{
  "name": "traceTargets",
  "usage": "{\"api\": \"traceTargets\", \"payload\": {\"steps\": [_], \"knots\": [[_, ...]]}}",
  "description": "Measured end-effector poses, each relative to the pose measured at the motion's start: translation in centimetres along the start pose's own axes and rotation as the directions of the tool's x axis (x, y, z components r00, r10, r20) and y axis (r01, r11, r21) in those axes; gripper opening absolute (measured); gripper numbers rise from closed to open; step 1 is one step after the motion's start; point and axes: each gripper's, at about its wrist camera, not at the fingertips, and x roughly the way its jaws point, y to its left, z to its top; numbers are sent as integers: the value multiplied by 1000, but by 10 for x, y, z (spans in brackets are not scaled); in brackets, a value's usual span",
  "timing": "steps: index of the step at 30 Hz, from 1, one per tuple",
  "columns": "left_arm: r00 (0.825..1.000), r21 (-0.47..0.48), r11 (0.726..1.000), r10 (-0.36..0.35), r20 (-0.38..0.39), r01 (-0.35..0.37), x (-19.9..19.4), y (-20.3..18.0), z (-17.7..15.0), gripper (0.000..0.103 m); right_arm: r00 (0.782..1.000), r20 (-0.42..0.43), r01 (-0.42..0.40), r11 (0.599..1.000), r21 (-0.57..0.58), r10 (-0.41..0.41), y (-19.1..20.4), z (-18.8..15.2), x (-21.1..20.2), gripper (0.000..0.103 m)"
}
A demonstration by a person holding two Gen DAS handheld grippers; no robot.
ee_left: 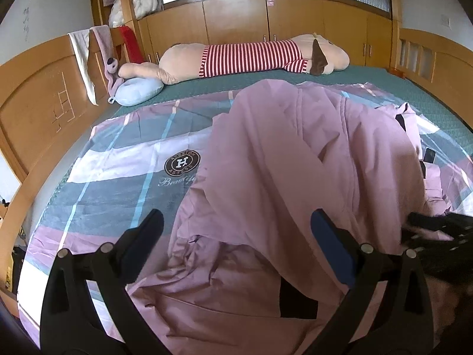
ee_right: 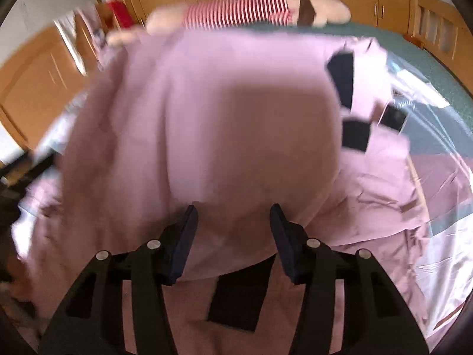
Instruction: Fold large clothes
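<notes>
A large pink garment (ee_left: 289, 159) with black patches lies rumpled on the plaid sheet (ee_left: 124, 159) of the bed. In the left wrist view my left gripper (ee_left: 236, 224) is open, its fingers (ee_left: 150, 227) spread over the garment's near part, holding nothing. In the right wrist view the garment (ee_right: 207, 112) fills the frame, blurred, billowing up in front. My right gripper (ee_right: 233, 216) is open with the fabric between and just past its fingers (ee_right: 186, 230). A black patch (ee_right: 236, 298) lies below it. The right gripper's dark body shows at the left view's right edge (ee_left: 440, 236).
A long plush dog in a red-striped shirt (ee_left: 251, 56) lies across the far side of the bed. A blue neck pillow (ee_left: 136, 90) sits at the far left. A wooden headboard (ee_left: 38, 100) is at left, wooden cabinets (ee_left: 266, 20) behind.
</notes>
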Motion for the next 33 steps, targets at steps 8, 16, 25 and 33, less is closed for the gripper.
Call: {"api": "traceTargets", "payload": {"steps": [8, 16, 25, 33], "knots": [[1000, 20, 1000, 8, -19, -7, 7, -5, -5, 101, 1000, -24, 7, 1000, -27, -8, 6, 7, -8, 54], [999, 21, 1000, -3, -42, 4, 12, -7, -7, 101, 955, 295, -60, 989, 132, 18, -19, 43, -63, 73], [991, -37, 997, -65, -121, 61, 30, -2, -13, 101, 984, 156, 80, 995, 56, -88, 8, 94, 23, 77], [990, 12, 998, -64, -124, 66, 28, -13, -17, 101, 973, 148, 184, 983, -20, -179, 11, 87, 51, 87]]}}
